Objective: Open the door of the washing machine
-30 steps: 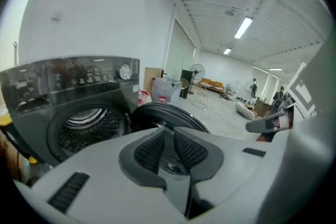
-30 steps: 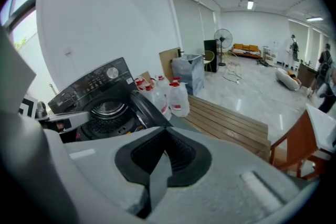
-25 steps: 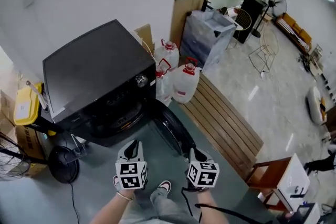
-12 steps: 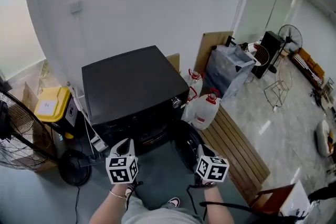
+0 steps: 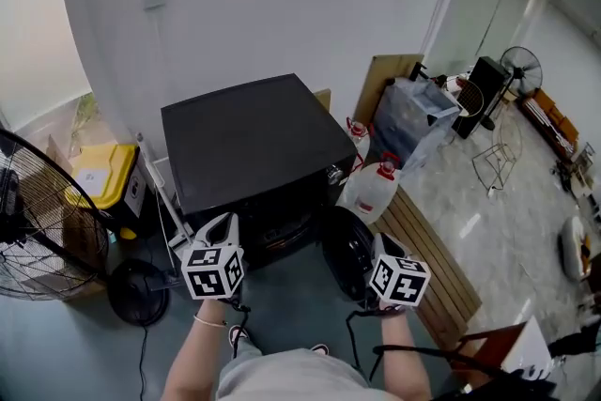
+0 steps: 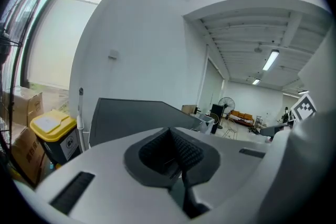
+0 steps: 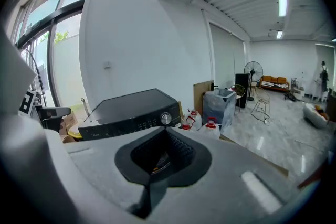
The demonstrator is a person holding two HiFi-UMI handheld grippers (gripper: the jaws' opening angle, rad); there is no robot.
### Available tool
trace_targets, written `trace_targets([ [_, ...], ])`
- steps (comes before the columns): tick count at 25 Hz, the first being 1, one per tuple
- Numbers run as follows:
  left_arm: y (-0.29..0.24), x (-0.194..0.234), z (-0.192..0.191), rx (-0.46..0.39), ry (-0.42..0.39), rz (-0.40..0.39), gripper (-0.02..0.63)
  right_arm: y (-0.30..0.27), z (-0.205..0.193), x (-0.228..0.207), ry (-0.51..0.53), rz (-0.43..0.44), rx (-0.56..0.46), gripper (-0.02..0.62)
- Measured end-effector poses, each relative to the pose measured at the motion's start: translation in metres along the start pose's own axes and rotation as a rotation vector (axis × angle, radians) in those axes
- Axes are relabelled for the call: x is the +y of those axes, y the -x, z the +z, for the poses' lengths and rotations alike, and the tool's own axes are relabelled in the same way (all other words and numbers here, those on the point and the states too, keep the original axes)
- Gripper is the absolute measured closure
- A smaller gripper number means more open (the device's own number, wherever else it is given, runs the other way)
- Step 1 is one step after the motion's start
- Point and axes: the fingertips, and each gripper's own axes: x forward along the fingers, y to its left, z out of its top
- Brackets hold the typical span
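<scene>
The black washing machine (image 5: 254,146) stands against the white wall, its round door (image 5: 346,254) swung open to the right. My left gripper (image 5: 223,225) hovers in front of the machine's lower left, apart from it, with its jaws shut and nothing between them. My right gripper (image 5: 376,244) hangs just right of the open door, not touching it, its jaws together and empty. In the left gripper view the left gripper (image 6: 170,157) points over the machine's top (image 6: 136,118). In the right gripper view the right gripper (image 7: 163,157) faces the control panel (image 7: 131,122).
A yellow-lidded bin (image 5: 103,178) and a big floor fan (image 5: 42,221) stand left of the machine. Water jugs (image 5: 371,188) and a slatted wooden bench (image 5: 427,249) sit to the right. A cable and a round black base (image 5: 139,291) lie on the floor at the left.
Both grippers have risen and drawn back from the open door. The head view has lifted, so the machine shows higher and more of the wall is in sight.
</scene>
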Motion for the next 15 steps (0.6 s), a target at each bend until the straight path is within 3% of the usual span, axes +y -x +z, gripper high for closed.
trace_targets([
  [6,-0.011,0.014,-0.002,0.019,-0.009,-0.012,0.6,0.002,-0.005,0.0,0.024,-0.069,0.002,0.591],
  [15,-0.019,0.009,-0.007,0.048,-0.037,-0.039,0.6,0.003,-0.013,-0.004,-0.012,-0.096,0.005,0.591],
])
